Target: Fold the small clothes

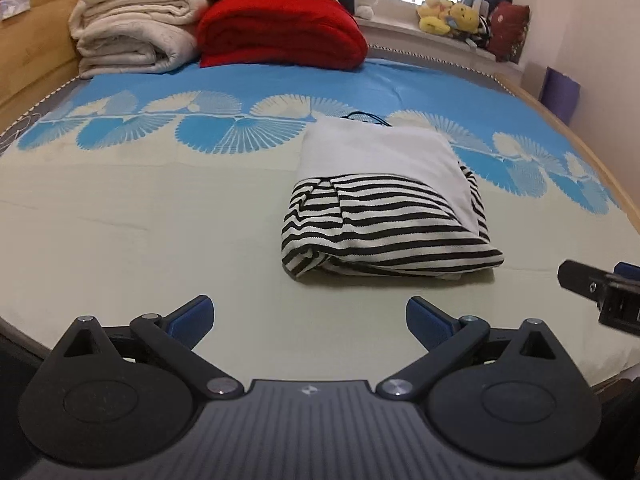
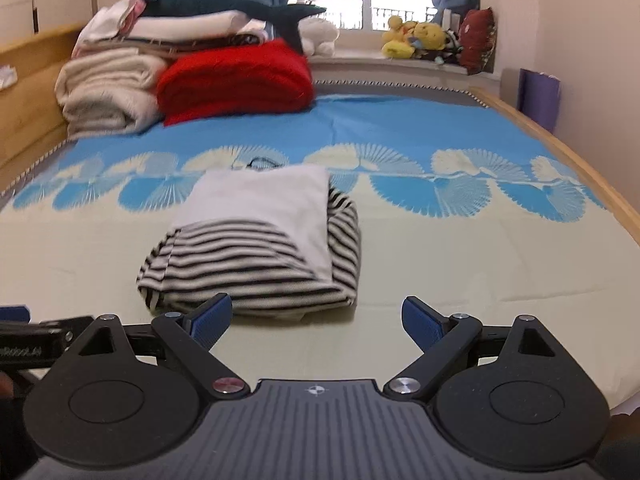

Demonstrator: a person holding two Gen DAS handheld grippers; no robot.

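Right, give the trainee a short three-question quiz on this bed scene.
1. True or false: the left gripper has its fingers shut on the striped garment.
2. What lies on top of the striped garment? A) white folded cloth B) red blanket C) plush toy
3. Fill in: the red blanket sits beside a stack of ____ blankets.

Key:
1. False; both it and the right gripper are open and empty.
2. A
3. cream

Folded striped garment (image 2: 256, 264) on bed (image 2: 440, 264)
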